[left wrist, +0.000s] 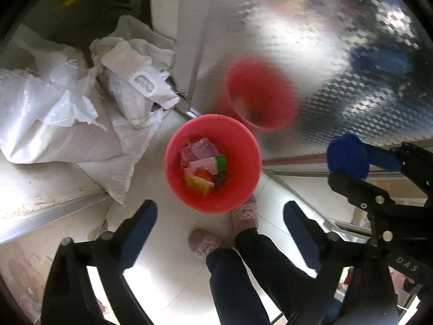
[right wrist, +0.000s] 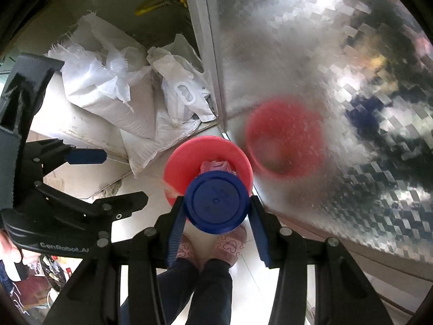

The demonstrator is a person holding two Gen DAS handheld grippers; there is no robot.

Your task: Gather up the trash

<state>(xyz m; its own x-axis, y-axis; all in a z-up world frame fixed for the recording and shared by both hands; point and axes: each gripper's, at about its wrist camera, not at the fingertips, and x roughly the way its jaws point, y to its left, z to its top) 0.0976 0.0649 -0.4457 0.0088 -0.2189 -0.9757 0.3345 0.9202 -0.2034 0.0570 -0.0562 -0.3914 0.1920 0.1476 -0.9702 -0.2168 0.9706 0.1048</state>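
A red bucket (left wrist: 173,162) stands on the pale floor, directly below both grippers. It holds trash: pink wrappers, a green and white pack (left wrist: 213,163) and a yellow packet (left wrist: 199,185). My left gripper (left wrist: 220,218) hangs above the bucket's near rim, open wide, with nothing between its blue pads. Over the bucket (right wrist: 184,157), my right gripper (right wrist: 216,201) is shut on a round blue-capped container (right wrist: 216,199). That container (left wrist: 347,155) also shows at the right of the left wrist view. It hides most of the bucket's inside in the right wrist view.
White woven sacks (left wrist: 54,113) are piled to the left of the bucket. A patterned shiny metal panel (left wrist: 324,54) rises just behind it and mirrors it. The person's feet in pink slippers (left wrist: 245,214) stand against the bucket's near side.
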